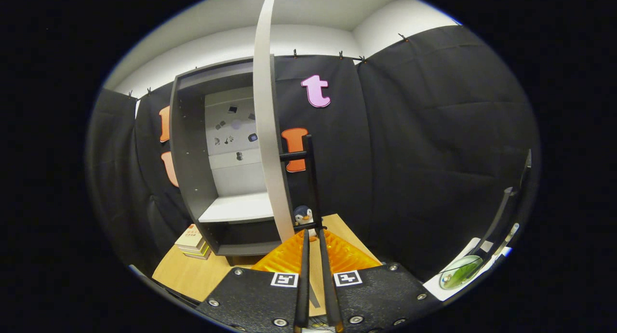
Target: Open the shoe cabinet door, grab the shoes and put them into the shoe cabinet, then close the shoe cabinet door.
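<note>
nearly closed, the claw [313, 234] pinches the black handle [311, 179] of the swung-open shoe cabinet door [267, 130]; the shoe cabinet [193, 154] stands on the table [193, 275]. a sideways tug could slip the grip off the handle.

I am noting the cabinet [193, 145] standing open, its door [267, 130] swinging out edge-on toward my gripper [314, 236]. My fingers are nearly closed around the door's black handle [311, 179]. Room is lying left of the door: bare shelf [236, 208], dark bay below. Books [193, 240] are crowding the cabinet's foot; a penguin [302, 216] is sitting just beyond the fingers.
</note>
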Demonstrator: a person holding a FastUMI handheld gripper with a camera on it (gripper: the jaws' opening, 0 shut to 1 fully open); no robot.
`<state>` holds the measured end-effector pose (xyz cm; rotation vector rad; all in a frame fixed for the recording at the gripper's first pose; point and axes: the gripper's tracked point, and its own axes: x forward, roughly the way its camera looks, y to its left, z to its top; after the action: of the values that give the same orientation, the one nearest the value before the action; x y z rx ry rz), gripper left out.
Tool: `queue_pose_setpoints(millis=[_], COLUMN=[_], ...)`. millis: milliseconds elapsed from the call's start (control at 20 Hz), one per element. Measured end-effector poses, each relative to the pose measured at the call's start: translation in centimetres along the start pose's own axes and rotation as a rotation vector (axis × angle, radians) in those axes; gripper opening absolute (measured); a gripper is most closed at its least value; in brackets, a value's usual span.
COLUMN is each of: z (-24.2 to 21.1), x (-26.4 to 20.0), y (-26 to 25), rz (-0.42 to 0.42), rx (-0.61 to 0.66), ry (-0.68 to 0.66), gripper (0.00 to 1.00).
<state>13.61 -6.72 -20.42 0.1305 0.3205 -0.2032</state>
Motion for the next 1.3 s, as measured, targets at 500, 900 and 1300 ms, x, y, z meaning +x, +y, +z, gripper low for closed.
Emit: queue_pose_setpoints(millis=[500, 900, 1300], z=[-5.4, -14.1, -25.8], x=[-3.2, -1.3, 1.3], y=[7.9, 16.4, 18.4], rz=[0.057, 0.156, 0.199], rx=[-0.082, -0.123, -0.062], ry=[0.063, 0.244, 0.512], gripper=[0.24, 0.63, 0.73])
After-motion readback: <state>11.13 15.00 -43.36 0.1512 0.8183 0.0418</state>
